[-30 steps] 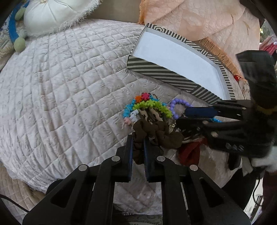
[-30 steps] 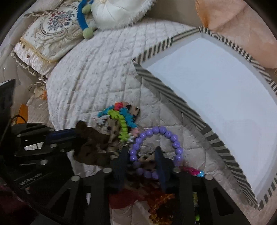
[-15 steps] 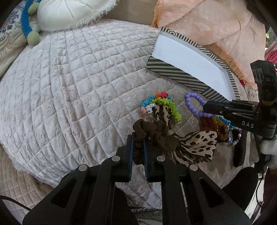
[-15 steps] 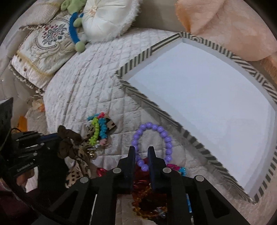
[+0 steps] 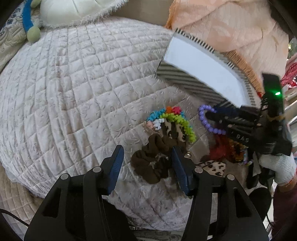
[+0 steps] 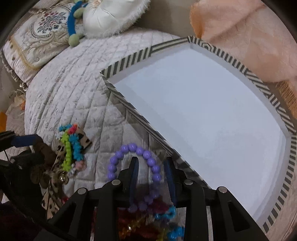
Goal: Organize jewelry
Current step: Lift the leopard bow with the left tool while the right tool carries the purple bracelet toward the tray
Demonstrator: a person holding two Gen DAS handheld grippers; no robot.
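Observation:
A brown scrunchie (image 5: 154, 163) lies on the quilted bed between the fingers of my left gripper (image 5: 147, 153), whose jaws are opening wide; the pads do not press it. Beside it lie a multicolour bead bracelet (image 5: 172, 118) and a leopard-print bow (image 5: 213, 166). My right gripper (image 6: 151, 163) is opening over a purple bead bracelet (image 6: 130, 148). One strand of it runs loosely between the fingers, unpinched. Just right stands the striped box (image 6: 130, 61), its white inside bare. In the left wrist view the right gripper (image 5: 213, 113) reaches in from the right.
A heap of red, orange and blue jewellery (image 6: 141, 222) lies under the right gripper. A white round cushion (image 6: 111, 16), an embroidered pillow (image 6: 42, 35) and a plush toy (image 6: 73, 27) sit at the far end. A peach blanket (image 6: 241, 37) borders the box. A gloved hand (image 5: 280, 166) holds the right gripper.
The left jaws have sprung open and let go of the brown scrunchie, which now rests on the quilt. The right jaws, shut on the purple bracelet half a second ago, have parted.

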